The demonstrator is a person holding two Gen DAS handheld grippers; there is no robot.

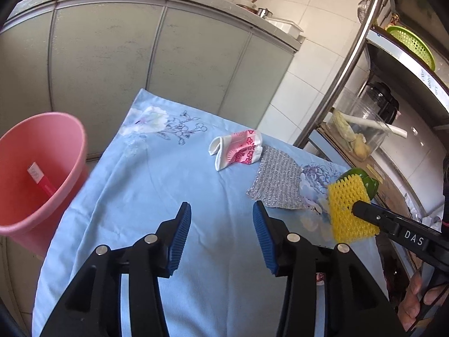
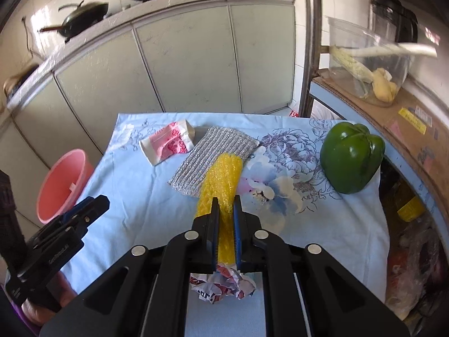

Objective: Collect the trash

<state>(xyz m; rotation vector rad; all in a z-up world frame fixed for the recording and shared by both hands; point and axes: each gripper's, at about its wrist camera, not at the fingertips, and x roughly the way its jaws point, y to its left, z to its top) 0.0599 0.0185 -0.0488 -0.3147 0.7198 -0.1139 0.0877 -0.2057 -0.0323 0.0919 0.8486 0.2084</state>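
Note:
My right gripper (image 2: 226,203) is shut on a yellow foam net (image 2: 221,185), holding it over the blue flowered cloth (image 2: 134,202); the net also shows in the left wrist view (image 1: 349,210). A crumpled printed paper (image 2: 224,285) lies under the right gripper. A pink and white wrapper (image 1: 238,148) (image 2: 167,144) lies at the far side of the cloth. My left gripper (image 1: 221,210) is open and empty above the cloth's middle. A pink bin (image 1: 36,174) (image 2: 63,185) stands left of the table with a red and white packet (image 1: 42,181) inside.
A silver scouring cloth (image 1: 276,181) (image 2: 209,157) lies beside the wrapper. A green bell pepper (image 2: 350,157) sits at the right of the cloth. A metal rack (image 1: 345,64) with a clear tub (image 2: 367,64) stands on the right. Grey cabinets (image 1: 140,56) are behind.

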